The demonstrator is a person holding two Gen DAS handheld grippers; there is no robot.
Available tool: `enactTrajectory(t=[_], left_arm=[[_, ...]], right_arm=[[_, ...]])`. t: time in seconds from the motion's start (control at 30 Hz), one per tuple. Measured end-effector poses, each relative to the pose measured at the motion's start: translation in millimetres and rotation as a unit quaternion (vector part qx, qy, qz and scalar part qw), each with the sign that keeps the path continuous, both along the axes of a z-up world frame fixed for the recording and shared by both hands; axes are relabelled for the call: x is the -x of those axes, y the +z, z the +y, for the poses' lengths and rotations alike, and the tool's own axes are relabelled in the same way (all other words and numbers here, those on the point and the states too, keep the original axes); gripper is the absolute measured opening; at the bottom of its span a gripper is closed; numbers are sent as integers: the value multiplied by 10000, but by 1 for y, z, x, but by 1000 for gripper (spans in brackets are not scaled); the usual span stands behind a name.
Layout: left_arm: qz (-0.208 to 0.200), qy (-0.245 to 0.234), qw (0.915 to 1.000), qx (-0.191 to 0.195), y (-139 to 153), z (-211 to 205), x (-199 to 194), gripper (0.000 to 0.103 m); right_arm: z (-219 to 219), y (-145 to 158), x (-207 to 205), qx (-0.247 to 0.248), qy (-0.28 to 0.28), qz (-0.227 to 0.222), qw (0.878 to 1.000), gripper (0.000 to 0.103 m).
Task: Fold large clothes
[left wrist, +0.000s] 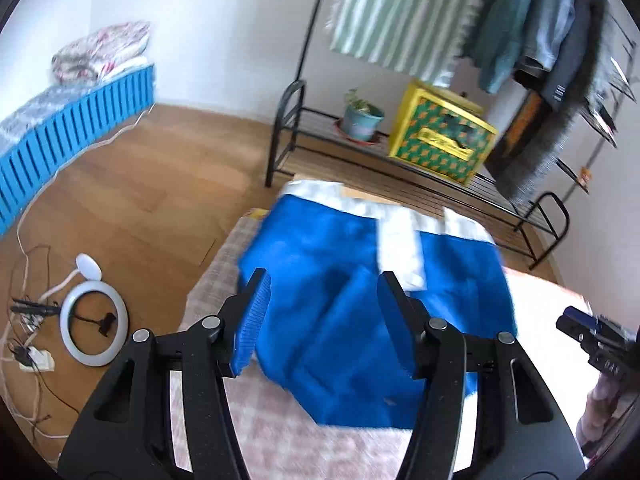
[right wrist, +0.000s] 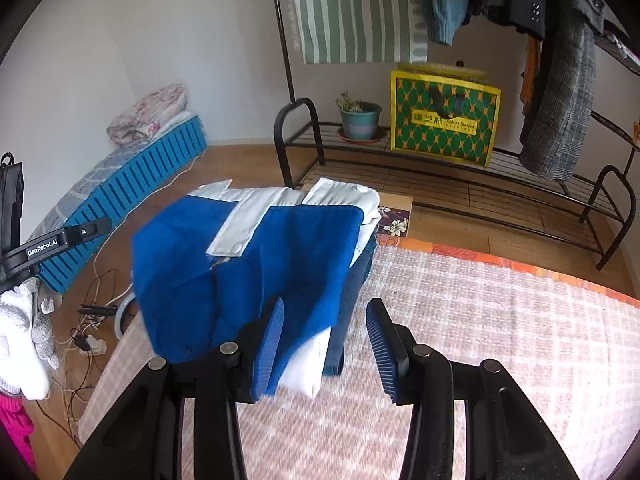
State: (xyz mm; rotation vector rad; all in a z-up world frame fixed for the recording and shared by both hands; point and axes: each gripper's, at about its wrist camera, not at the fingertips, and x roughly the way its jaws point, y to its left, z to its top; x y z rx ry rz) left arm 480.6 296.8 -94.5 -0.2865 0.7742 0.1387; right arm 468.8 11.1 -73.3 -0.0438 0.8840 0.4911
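1. Your left gripper [left wrist: 324,312] hangs over the blue-and-white garment [left wrist: 360,300], its jaws spread with nothing pinched between them.
2. Your right gripper [right wrist: 326,344] is spread too, pads clear of the cloth (its left pad sits just in front of the garment's near corner).
3. The garment lies folded on the pink checked mat [right wrist: 480,340], near the mat's far left corner, in front of the black clothes rack [right wrist: 440,160].

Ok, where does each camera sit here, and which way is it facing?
Left wrist: on the left hand-held gripper, looking down at the blue garment; its open fingers show, and the right hand-held gripper at the right edge.
Right wrist: on the right hand-held gripper, same aim; a gloved hand at left.
Shared: garment, clothes rack, yellow-green bag.
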Motion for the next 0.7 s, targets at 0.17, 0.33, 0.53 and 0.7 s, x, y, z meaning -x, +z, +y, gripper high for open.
enactTrajectory(t=[0.17, 0.33, 0.53, 0.7], left_arm=[[-306, -344, 9988, -143, 40, -62, 48, 58], [-593, -669, 9954, -358, 75, -125, 100, 58], [-750, -840, 9929, -383, 99, -185, 151, 58], [-795, -984, 9911, -411, 109, -232, 182, 58]], right_arm=[[-36, 33, 43, -213, 57, -172, 9996, 45], [-77, 61, 90, -281, 99, -405, 9987, 45], [-133, 82, 141, -478, 70, -514, 9975, 48], [-179, 91, 178, -403, -79, -698, 9967, 48]])
